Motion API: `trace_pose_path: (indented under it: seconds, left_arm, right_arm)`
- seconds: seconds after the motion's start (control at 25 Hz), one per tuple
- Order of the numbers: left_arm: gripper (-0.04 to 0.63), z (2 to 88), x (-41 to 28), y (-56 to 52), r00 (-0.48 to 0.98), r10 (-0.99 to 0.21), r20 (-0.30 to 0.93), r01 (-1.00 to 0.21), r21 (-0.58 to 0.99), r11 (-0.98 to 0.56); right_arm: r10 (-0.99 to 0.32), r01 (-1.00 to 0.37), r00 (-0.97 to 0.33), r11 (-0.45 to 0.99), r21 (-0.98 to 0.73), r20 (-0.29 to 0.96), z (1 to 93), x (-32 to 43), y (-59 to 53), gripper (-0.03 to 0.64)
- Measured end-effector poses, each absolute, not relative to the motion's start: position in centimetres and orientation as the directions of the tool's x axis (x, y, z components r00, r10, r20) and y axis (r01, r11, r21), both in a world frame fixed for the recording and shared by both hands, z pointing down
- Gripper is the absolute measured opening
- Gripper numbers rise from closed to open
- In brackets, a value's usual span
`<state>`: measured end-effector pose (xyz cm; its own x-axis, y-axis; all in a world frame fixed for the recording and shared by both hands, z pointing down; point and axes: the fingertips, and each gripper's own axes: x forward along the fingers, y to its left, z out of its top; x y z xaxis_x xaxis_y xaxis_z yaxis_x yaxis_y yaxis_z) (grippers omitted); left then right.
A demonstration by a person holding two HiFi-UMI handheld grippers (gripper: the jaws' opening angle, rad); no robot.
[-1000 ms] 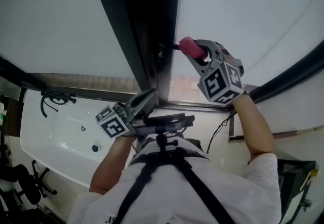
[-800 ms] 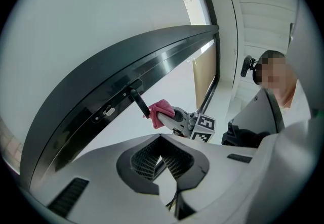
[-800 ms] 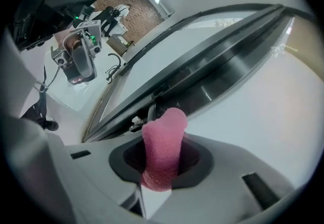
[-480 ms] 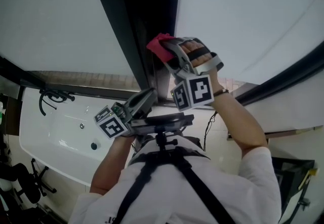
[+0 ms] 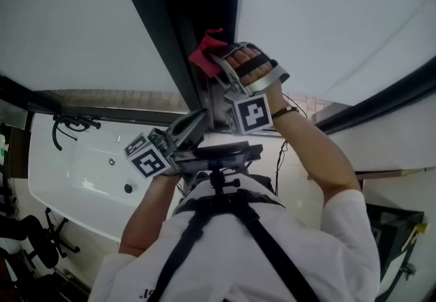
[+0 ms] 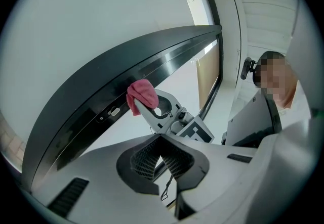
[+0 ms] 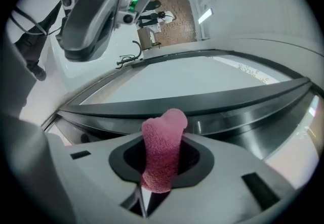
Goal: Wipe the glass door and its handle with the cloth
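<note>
Right gripper [image 5: 218,64] is clamping the pink cloth [image 5: 202,55] up at the dark door frame [image 5: 163,28], left gripper [image 5: 197,121] is hanging lower, jaws together, empty.

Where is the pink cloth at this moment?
The pink cloth is clamped in the right tool, at the head view's upper centre, held up against the dark door frame, above the left tool.

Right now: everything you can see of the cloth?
The cloth is pink, fuzzy, terry-like fabric, bunched into a thick roll. The right gripper is shut on its lower part, and the rounded end sticks out past it. It is held up at the dark door frame and appears to touch it.
</note>
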<state>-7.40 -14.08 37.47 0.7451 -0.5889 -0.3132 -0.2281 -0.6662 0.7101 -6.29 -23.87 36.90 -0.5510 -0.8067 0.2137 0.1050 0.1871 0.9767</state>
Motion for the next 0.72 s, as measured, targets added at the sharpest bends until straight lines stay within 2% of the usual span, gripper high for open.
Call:
trace_pose_path:
  seconds: [0.28,0.72]
  left_arm:
    - [-0.008,36.8,-6.8,-14.2,0.764,-0.565,-0.312,-0.213,0.704,-0.677]
    - [-0.008,36.4,-6.0,-14.5,0.784,-0.538,-0.309,-0.193,0.702,-0.685]
  right_arm:
    - [-0.812,0.050,-0.560,0.163,0.985,0.162,35.4,-6.0,-23.3,0.092]
    - [-0.853,-0.045,-0.509,0.160,0.986,0.115,34.6,-1.1,-21.9,0.094]
